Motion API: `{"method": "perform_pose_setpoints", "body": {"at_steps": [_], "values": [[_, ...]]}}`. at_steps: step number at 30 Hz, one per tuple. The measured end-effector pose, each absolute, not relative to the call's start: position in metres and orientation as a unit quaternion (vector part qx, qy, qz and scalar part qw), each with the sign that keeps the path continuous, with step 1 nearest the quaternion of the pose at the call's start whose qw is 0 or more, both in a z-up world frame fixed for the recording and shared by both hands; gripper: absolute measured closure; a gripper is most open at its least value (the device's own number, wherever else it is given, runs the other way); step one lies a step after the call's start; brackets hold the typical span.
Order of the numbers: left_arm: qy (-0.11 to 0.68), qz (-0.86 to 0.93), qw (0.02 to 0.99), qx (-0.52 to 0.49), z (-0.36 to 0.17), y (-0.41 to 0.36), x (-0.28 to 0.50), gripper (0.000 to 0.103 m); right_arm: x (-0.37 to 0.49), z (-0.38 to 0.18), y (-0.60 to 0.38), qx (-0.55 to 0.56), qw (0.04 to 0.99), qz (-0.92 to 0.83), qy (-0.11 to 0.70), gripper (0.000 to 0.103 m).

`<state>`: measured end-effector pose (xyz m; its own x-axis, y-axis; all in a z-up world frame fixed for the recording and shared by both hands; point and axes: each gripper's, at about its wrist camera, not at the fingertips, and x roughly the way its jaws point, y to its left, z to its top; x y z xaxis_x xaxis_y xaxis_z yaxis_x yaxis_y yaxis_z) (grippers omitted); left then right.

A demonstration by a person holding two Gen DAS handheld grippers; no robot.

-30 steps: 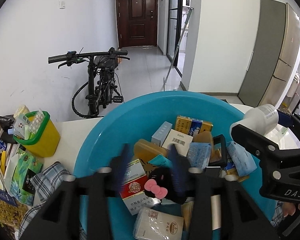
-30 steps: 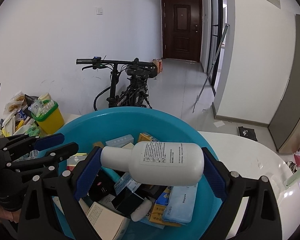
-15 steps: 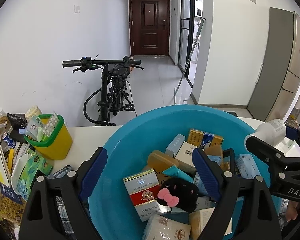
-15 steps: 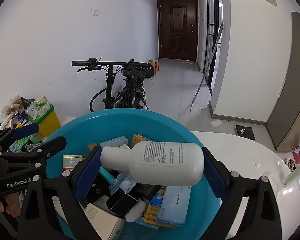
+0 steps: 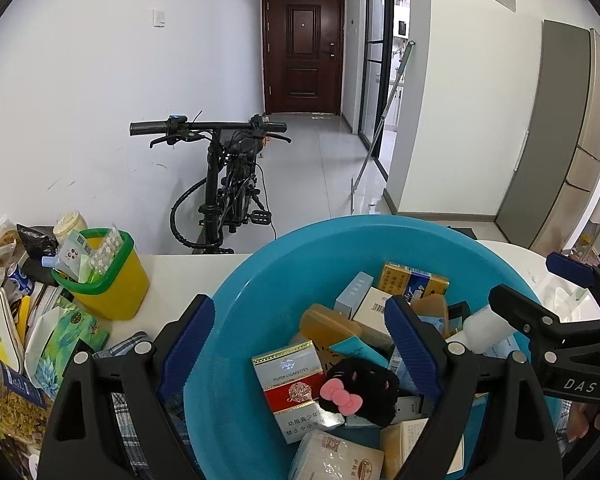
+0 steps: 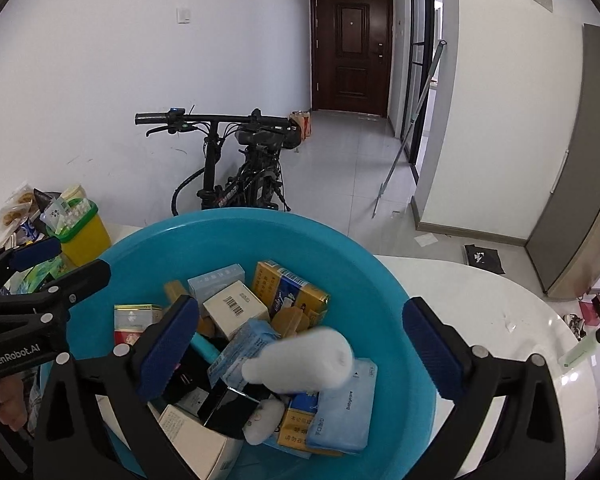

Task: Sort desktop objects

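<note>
A white table (image 6: 480, 292) carried a large blue basin (image 6: 220, 236), heaped with small boxes and packets. Beyond the table's far edge a black bicycle (image 5: 228, 184) leaned at the wall. Left of the basin stood a yellow bin with a green rim (image 5: 112, 280), stuffed with blister packs, and around it lay snack bags and a checked cloth (image 5: 128, 344) partly under the basin.

The right gripper (image 6: 296, 344) hung over the basin, its jaws just widened and spread, nothing pinched. Below them the white bottle (image 6: 304, 360), blurred, lay tilted among the packets, clear of both pads, on a light blue tissue pack (image 6: 340, 412).

The left gripper (image 5: 300, 352) was likewise spread wide and empty, having just been opening, one finger outside the basin's near-left rim and the other over the pile. Between them lay a red-and-silver cigarette pack (image 5: 296, 384) and, touching it, a black plush toy with a pink bow (image 5: 360, 388).
</note>
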<state>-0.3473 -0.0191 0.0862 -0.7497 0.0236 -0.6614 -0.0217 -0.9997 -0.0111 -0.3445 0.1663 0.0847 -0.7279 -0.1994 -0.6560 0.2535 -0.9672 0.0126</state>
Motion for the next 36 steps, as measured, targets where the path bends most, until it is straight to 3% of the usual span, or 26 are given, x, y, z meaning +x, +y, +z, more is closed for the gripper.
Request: {"method": "perform_pose_setpoints", "body": {"at_steps": [19,28,29,31,36], "values": [[-0.008,0.940,0.022,-0.339,0.094,-0.018,-0.343,0.014,-0.337,0.098,0.170,0.312,0.125,-0.942,0.024,0.002],[0.010,0.983,-0.001,-0.185,0.130,-0.017,-0.303,0.014,-0.308,0.131,0.182,0.186,0.144,-0.972,-0.004,0.001],[0.017,0.986,-0.003,-0.165,0.135,-0.016,-0.297,0.013,-0.303,0.135,0.182,0.171,0.146,-0.974,-0.007,0.000],[0.021,0.989,-0.004,-0.145,0.140,-0.015,-0.291,0.000,-0.294,0.141,0.181,0.145,0.152,-0.978,-0.005,0.000],[0.008,0.991,0.013,-0.130,0.146,-0.015,-0.282,0.000,-0.284,0.148,0.170,0.131,0.148,-0.980,0.028,0.000]]}}
